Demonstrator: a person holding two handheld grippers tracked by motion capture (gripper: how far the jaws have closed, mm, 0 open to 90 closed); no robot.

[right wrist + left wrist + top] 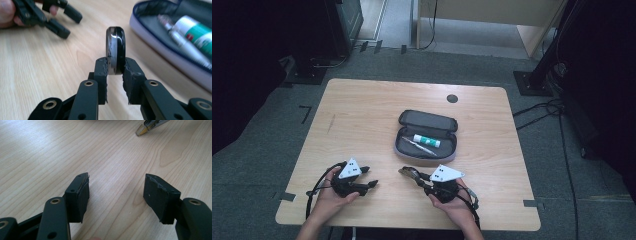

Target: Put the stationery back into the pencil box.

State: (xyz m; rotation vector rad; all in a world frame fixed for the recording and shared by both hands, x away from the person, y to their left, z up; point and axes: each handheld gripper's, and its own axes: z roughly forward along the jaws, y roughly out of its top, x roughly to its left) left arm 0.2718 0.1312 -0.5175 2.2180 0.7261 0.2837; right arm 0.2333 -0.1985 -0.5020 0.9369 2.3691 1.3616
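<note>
Right gripper (115,67) clamps a clear-barrelled pen with black end (115,50) at table (362,115) 6 o'clock; left gripper (116,192) wide, empty; open grey zip pencil case (409,146) near centre

Pale wood-grain desk (362,115) with smooth matt finish, soft cloth case (428,121), glossy black-and-metal object (115,50), matt black jaws with rough, chipped pads (160,195)
</note>
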